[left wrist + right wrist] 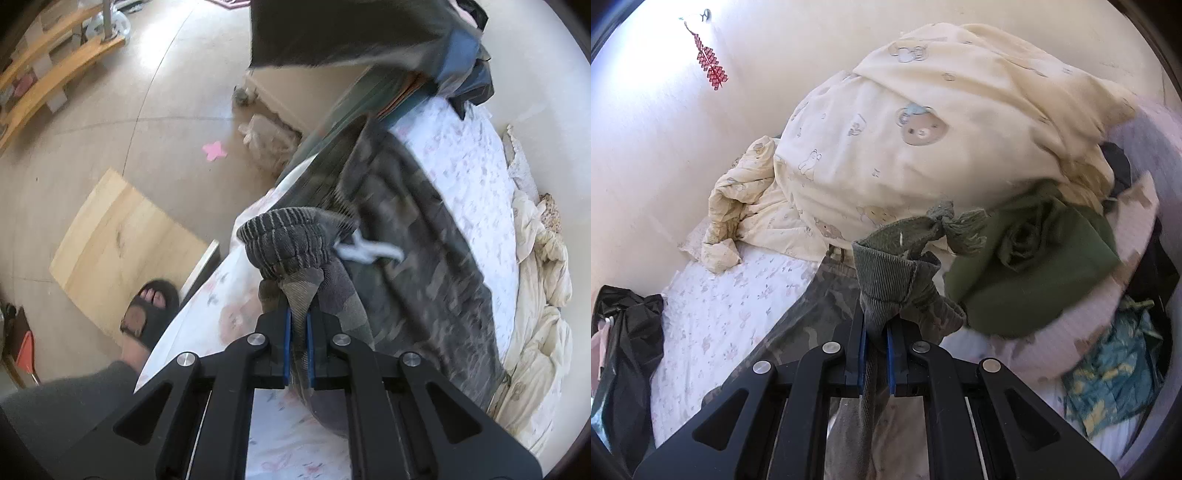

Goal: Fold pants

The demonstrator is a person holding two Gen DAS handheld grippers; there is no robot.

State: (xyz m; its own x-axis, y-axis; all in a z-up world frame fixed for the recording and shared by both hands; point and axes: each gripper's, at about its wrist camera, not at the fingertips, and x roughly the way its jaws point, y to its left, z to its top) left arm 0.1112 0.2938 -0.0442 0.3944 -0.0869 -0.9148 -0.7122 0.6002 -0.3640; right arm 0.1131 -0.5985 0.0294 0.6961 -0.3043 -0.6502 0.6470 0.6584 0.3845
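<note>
Cream duvet point(923, 147) heaped ahead

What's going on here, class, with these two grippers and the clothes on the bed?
A person is folding camouflage pants on a bed with a floral sheet, using a hand-held gripper in each hand. The left gripper is shut on the ribbed waistband near its white drawstring. The right gripper is shut on another ribbed part of the pants, beside a knotted green cord. A cream bear-print duvet is heaped behind.

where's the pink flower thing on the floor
In the left wrist view the pink flower shape lies on the bare floor at upper left, between the wooden board and the bed's corner.
</note>
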